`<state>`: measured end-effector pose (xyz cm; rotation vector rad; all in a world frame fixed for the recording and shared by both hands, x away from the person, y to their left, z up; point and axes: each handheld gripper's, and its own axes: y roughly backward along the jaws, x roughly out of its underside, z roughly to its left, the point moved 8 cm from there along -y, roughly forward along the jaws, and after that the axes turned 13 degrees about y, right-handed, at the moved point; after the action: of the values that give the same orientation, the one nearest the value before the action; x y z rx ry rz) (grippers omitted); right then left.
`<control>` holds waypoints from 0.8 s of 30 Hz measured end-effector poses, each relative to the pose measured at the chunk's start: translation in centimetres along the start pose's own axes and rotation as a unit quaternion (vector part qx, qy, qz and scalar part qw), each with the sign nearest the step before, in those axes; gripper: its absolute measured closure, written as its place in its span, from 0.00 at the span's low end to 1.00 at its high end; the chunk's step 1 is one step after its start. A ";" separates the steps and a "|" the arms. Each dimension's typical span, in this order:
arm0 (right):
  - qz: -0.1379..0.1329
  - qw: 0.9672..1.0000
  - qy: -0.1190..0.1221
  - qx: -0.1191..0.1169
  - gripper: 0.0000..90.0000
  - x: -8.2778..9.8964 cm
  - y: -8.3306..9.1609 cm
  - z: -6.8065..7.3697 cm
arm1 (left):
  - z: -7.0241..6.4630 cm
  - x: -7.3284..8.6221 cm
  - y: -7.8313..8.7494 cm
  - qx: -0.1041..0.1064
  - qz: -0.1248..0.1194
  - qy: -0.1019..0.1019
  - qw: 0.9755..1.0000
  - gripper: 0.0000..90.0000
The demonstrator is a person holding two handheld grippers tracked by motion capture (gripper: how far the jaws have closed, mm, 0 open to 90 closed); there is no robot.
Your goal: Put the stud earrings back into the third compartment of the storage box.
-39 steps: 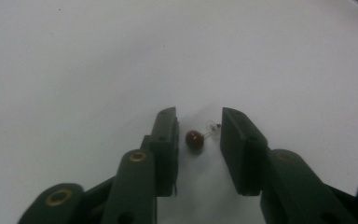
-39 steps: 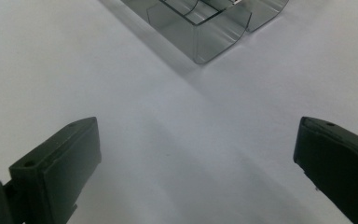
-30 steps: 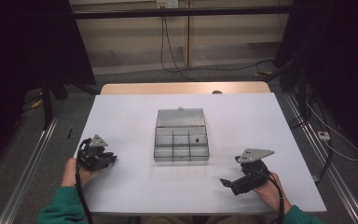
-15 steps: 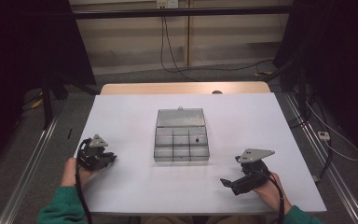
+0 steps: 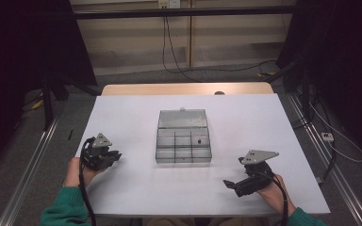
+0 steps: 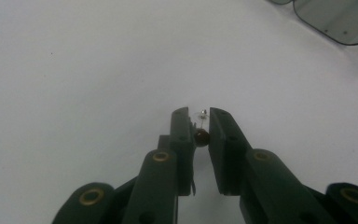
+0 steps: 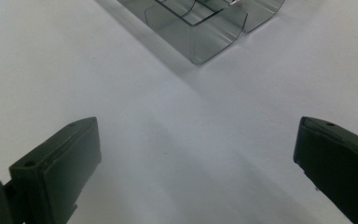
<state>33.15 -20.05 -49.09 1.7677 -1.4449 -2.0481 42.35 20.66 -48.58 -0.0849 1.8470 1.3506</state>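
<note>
A clear grey compartment box (image 5: 184, 161) with its lid folded back stands at the table's middle, and a small dark piece (image 5: 199, 140) lies in one cell. My left gripper (image 5: 116, 156) rests at the table's left, held in a hand. In the left gripper view this gripper (image 6: 199, 114) is shut on a small brown part (image 6: 201, 136) with a thin metal tip, just above the white surface. My right gripper (image 5: 230, 183) sits at the front right, pointing left. Its jaws stand wide open in the right gripper view (image 7: 198, 128), with bare table between them.
The white table (image 5: 245, 122) has free room on all sides of the box. A corner of the box (image 7: 200, 28) lies ahead of the right gripper, and the lid's edge (image 6: 340, 18) is far off at the top right of the left gripper view. Cables trail off the table's right side.
</note>
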 end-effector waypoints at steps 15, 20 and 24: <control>-0.001 1.000 0.003 -0.002 0.01 -0.1 0.0 0.1 | -2.4 -1.4 -0.4 0.006 -0.020 0.006 1.000 0.89; 0.000 1.000 0.003 -0.001 0.01 -0.1 0.0 0.1 | -3.4 -1.9 -0.6 0.007 -0.023 0.002 1.000 0.89; -0.001 1.000 0.004 -0.002 0.01 -0.1 0.0 0.1 | -4.1 -2.1 -0.7 0.006 -0.024 -0.003 1.000 0.89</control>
<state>33.10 -19.87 -49.02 1.7739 -1.4357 -2.0423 41.77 16.16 -47.43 -0.1186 1.8365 1.3056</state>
